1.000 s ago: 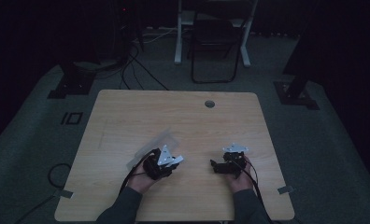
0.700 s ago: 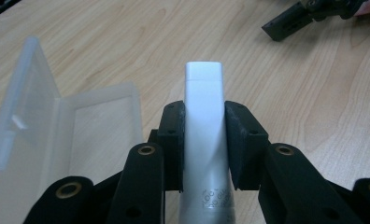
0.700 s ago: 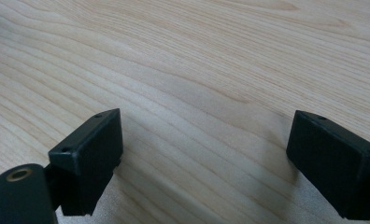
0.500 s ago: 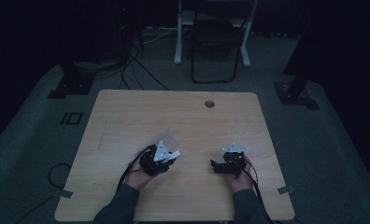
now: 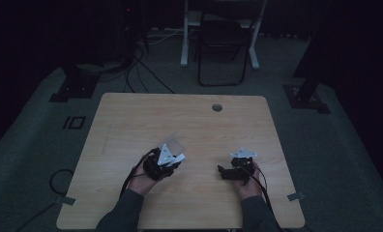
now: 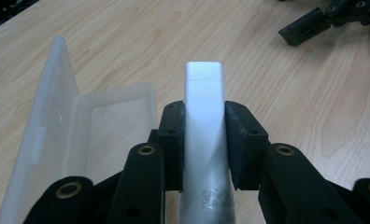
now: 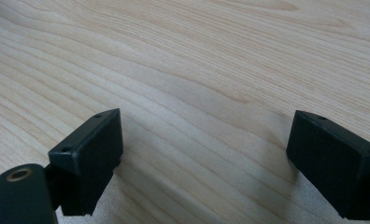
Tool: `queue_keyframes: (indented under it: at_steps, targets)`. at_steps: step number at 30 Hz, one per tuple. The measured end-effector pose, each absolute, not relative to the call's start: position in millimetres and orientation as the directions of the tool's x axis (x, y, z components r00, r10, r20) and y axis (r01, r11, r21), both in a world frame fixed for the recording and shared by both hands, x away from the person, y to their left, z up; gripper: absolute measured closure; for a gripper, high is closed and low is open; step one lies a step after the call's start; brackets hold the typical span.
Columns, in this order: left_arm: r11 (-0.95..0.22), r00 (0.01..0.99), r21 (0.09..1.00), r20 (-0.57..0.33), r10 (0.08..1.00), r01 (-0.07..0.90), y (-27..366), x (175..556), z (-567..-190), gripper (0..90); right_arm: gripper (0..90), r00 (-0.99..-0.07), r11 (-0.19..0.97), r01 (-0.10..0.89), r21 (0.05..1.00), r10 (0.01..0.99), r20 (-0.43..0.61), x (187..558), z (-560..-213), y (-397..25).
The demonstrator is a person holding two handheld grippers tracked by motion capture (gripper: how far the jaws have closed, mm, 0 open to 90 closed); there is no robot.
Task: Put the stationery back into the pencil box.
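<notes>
Between my left gripper's (image 6: pixel 204 144) black jaws sat a flat, white-silver metal stick with a squared end (image 6: pixel 202 107), pinched firmly on both sides and held just above the pale wooden table (image 6: pixel 286 98). Beside it lay a clear, shallow plastic case with its hinged lid folded open (image 6: pixel 80 135), and as far as I could see nothing was in it. I judged the pick-up finished and the placing into the case not yet done, with the lid to shut after that. My right gripper (image 7: pixel 204 158) had its jaws spread wide over bare wood, holding nothing.

From above, the high view gave me the layout: left gripper (image 5: pixel 166 162) near the table's middle, right gripper (image 5: pixel 235 170) well apart from it, the case (image 5: pixel 172 143) a faint glint ahead of the left one. That view was too dim to make out the stick or the grip; the left gripper view showed both plainly, along with faint printing low on the stick that I could not read.
</notes>
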State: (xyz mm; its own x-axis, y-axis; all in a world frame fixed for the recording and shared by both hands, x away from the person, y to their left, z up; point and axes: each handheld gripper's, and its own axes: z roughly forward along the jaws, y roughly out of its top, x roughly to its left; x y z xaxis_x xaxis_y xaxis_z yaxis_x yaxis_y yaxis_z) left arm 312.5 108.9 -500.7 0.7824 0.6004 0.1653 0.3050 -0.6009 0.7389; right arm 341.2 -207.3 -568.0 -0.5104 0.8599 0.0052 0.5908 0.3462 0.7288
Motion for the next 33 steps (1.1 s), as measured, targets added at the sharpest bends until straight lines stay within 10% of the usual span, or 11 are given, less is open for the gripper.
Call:
queue_keyframes:
  at_steps: [33]
  targets:
    - [-0.593,0.751,0.736,0.180,0.635,0.326,117.6,325.1,-500.0,70.0,10.5,-0.510,0.346,0.591,0.729,0.860,0.005,341.2,-568.0,-207.3]
